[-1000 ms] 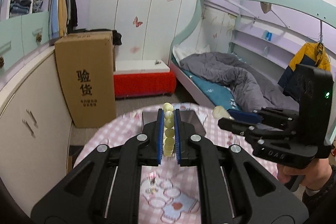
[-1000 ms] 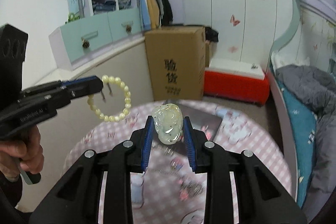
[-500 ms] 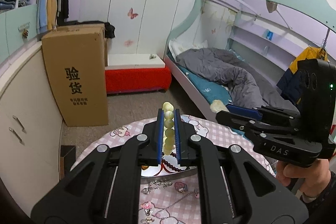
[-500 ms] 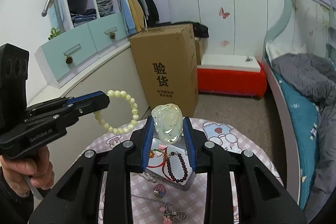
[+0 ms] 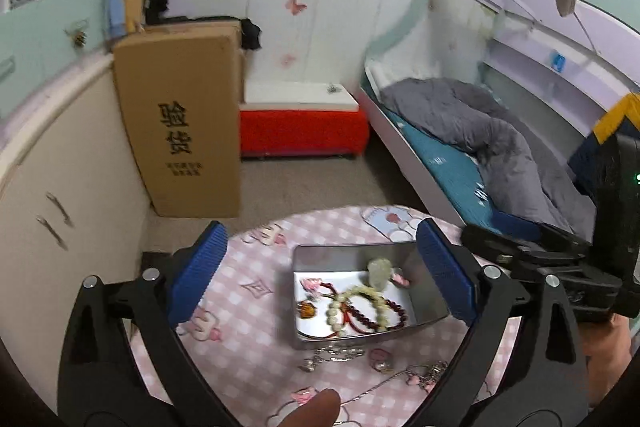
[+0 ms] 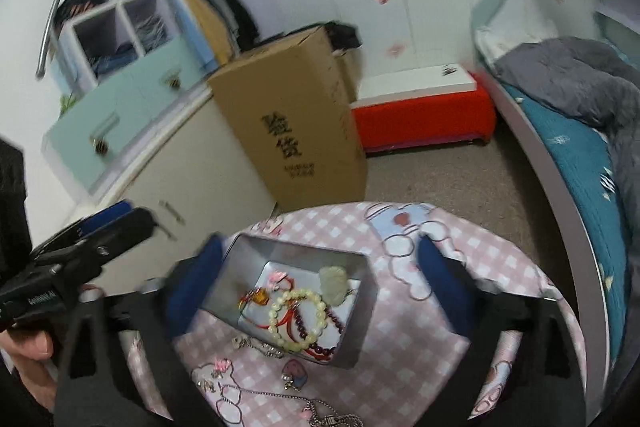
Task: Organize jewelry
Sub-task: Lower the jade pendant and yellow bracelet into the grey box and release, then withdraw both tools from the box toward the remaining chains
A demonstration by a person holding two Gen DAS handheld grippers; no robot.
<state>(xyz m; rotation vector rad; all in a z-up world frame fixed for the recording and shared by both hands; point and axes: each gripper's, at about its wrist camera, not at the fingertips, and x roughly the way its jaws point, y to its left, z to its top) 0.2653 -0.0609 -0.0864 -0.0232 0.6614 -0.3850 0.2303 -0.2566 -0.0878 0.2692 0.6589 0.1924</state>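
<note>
A silver metal box [image 5: 428,322] [image 6: 248,251] stands open on the pink checked round table [image 5: 248,311] [image 6: 408,339]. Inside lie a pale bead bracelet [image 5: 338,303] [image 6: 298,319], a jade pendant [image 5: 379,270] [image 6: 334,285], a dark red bead bracelet [image 5: 394,317] [image 6: 320,345] and an amber piece [image 5: 306,309] [image 6: 258,297]. My left gripper [image 5: 320,267] is open and empty above the box. My right gripper [image 6: 320,267] is open and empty above the box, its fingers blurred.
Silver chains and small charms [image 5: 352,357] [image 6: 256,387] lie loose on the table in front of the box. Beyond the table are a tall cardboard carton [image 5: 180,123] [image 6: 292,123], a red bench [image 5: 304,131], white cabinets [image 5: 60,211] and a bed [image 5: 480,139].
Both grippers opened. The pale bead bracelet left my left gripper and the jade pendant left my right gripper; both now lie in the box. Both cameras tilted down toward the table.
</note>
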